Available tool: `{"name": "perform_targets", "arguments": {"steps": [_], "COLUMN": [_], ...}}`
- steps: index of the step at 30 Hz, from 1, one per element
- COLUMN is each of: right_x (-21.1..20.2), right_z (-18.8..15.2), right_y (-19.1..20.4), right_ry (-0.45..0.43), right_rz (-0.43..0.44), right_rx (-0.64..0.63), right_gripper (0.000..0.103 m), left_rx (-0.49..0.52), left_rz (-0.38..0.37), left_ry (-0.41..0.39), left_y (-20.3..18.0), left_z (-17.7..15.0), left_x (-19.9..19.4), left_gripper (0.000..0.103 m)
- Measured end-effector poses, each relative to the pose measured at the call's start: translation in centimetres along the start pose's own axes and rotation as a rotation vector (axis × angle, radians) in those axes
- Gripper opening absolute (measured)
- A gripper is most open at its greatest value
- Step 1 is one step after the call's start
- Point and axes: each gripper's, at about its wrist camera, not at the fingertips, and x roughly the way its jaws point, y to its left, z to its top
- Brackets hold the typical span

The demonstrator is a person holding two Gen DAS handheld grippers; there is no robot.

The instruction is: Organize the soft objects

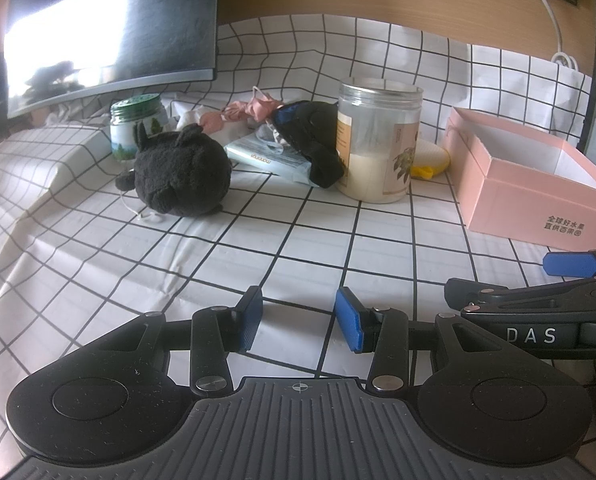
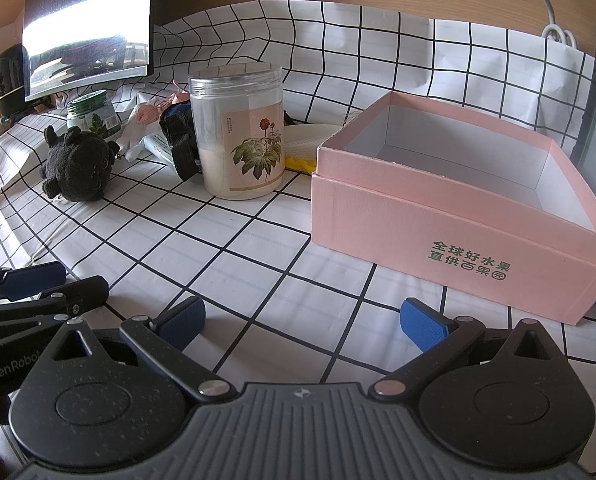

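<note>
Left gripper (image 1: pixel 298 322) low over the grid-checked tablecloth (image 1: pixel 258 248), blue pads apart with only cloth between them. Right gripper (image 2: pixel 302 322) likewise spread wide, holding nothing. Ahead and left of the left gripper, a black plush toy (image 1: pixel 180 172) lying on the cloth; beyond it a tissue pack (image 1: pixel 266 158), a black and blue fabric piece (image 1: pixel 314 140) and pink cloth (image 1: pixel 254 108) heaped beside a clear jar (image 1: pixel 378 140). Seen fully only from the right wrist: the open pink box (image 2: pixel 438 216), white inside, just ahead and right of the right gripper. Yellow-edged sponge (image 2: pixel 302 144) between jar and box. Green-lidded jar (image 1: pixel 136 124) behind the plush.
</note>
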Motion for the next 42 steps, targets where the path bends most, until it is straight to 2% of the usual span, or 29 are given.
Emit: {"name": "perform_targets", "arguments": {"steps": [19, 24, 28, 30, 32, 34, 35, 37, 39, 42], "right_x": [0.2, 0.7, 0.4, 0.4, 0.6, 0.7, 0.7, 0.7, 0.1, -1.9], "right_z": [-0.2, 1.6, 2.7, 3.1, 3.8, 4.1, 4.3, 4.8, 5.8, 8.0], "right_y": [0.1, 0.2, 0.6, 0.8, 1.1, 1.2, 1.4, 2.2, 3.8, 7.1], "right_ry": [0.000, 0.088, 0.163, 0.195, 0.232, 0.253, 0.262, 0.271, 0.268, 0.222], "right_rz": [0.004, 0.050, 0.029, 0.006, -0.006, -0.007, -0.014, -0.044, -0.082, -0.123], "right_rx": [-0.001, -0.021, -0.009, 0.013, 0.025, 0.029, 0.036, 0.062, 0.080, 0.044], "right_gripper": [0.103, 0.103, 0.103, 0.103, 0.103, 0.103, 0.103, 0.103, 0.103, 0.103], "left_rx": [-0.002, -0.030, -0.075, -0.109, -0.153, -0.198, -0.208, -0.186, -0.163, -0.098], "left_rz": [-0.002, -0.059, -0.038, -0.037, -0.040, -0.064, -0.112, -0.171, -0.197, -0.193], "left_ry": [-0.001, -0.004, -0.090, -0.131, -0.135, -0.101, -0.049, 0.038, 0.095, 0.180], "left_y": [0.1, 1.8, 6.5, 10.2, 14.5, 17.8, 20.2, 22.4, 23.5, 23.6], "left_z": [0.1, 1.1, 4.8, 7.6, 10.1, 11.9, 13.3, 14.7, 15.3, 15.4], "left_x": [-0.1, -0.1, -1.1, -1.2, -0.4, 0.9, 2.5, 5.3, 7.9, 11.3], "left_gripper": [0.046, 0.045, 0.045, 0.045, 0.045, 0.044, 0.044, 0.044, 0.044, 0.044]}}
